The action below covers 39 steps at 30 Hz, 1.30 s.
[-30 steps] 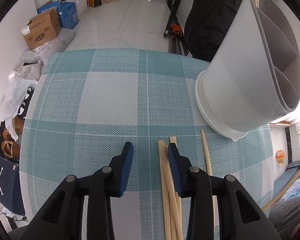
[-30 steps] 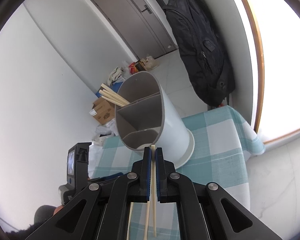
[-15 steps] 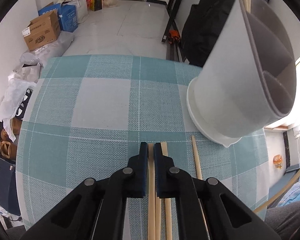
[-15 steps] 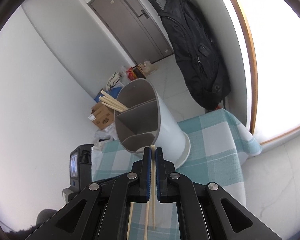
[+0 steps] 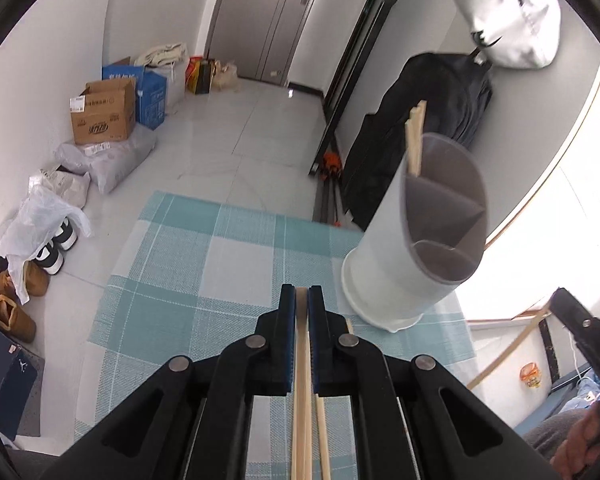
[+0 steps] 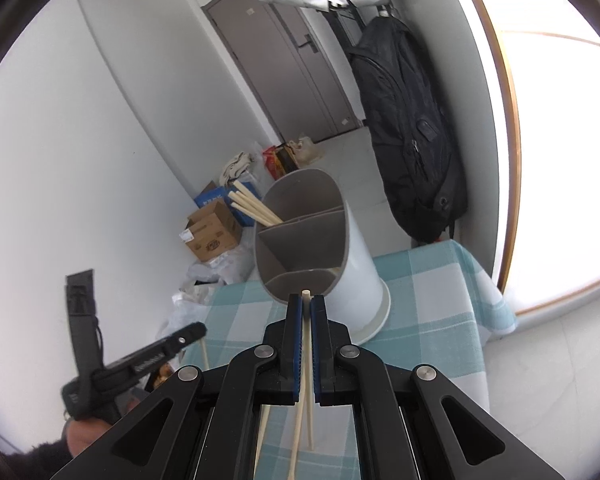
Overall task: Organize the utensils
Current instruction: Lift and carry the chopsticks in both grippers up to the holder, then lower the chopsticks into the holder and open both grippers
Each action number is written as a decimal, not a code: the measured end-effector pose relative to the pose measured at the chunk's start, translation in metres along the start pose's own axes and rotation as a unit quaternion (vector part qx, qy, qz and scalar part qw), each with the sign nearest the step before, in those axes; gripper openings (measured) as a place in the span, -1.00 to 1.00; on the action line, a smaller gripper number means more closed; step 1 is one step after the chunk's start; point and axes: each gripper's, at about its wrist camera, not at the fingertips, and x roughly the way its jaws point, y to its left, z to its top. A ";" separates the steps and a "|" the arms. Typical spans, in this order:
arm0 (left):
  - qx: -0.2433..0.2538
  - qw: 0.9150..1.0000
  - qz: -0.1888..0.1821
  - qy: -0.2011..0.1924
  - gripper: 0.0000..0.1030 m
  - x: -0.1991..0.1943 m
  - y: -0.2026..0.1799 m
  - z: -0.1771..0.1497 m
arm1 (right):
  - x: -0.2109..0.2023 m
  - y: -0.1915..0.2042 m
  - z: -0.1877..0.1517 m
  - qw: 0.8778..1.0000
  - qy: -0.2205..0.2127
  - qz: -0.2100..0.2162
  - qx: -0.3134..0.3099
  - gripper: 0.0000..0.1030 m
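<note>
**Status: chopsticks in both grippers, holder partly filled**

Your left gripper (image 5: 302, 300) is clamped on wooden chopsticks (image 5: 301, 380), which run back between the blue pads toward the camera. Your right gripper (image 6: 306, 308) is likewise closed on a chopstick (image 6: 307, 344), its tip showing just past the pads and aimed at the nearest compartment of the utensil holder (image 6: 360, 276).

The holder stands on the checked tablecloth (image 5: 172, 312). A few chopsticks (image 6: 252, 206) already lean in its far compartment; the other compartments appear empty.

At least one loose chopstick (image 5: 322, 432) lies on the cloth beside the left gripper.

Judgement: sorting is under way. You have both held loads and the loose chopstick left to deposit.
</note>
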 end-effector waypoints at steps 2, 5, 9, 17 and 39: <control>0.005 1.000 -0.005 -0.017 -0.96 -0.008 0.000 0.001 | -0.005 0.005 -0.003 1.000 -0.008 -0.001 -0.004 -0.94; 0.013 0.999 -0.011 -0.036 -0.96 -0.019 0.000 0.002 | -0.009 0.011 -0.008 1.000 -0.012 -0.003 -0.006 -0.94; 0.020 0.998 -0.026 -0.045 -0.96 -0.027 0.001 0.004 | -0.010 0.018 -0.011 1.000 -0.013 -0.008 -0.009 -0.94; 0.037 0.996 -0.046 -0.068 -0.96 -0.048 -0.007 0.013 | -0.017 0.032 -0.009 0.999 -0.028 -0.015 -0.023 -0.94; 0.069 0.988 -0.086 -0.109 -0.96 -0.087 -0.057 0.084 | -0.044 0.047 0.083 0.997 -0.077 -0.001 -0.030 -0.94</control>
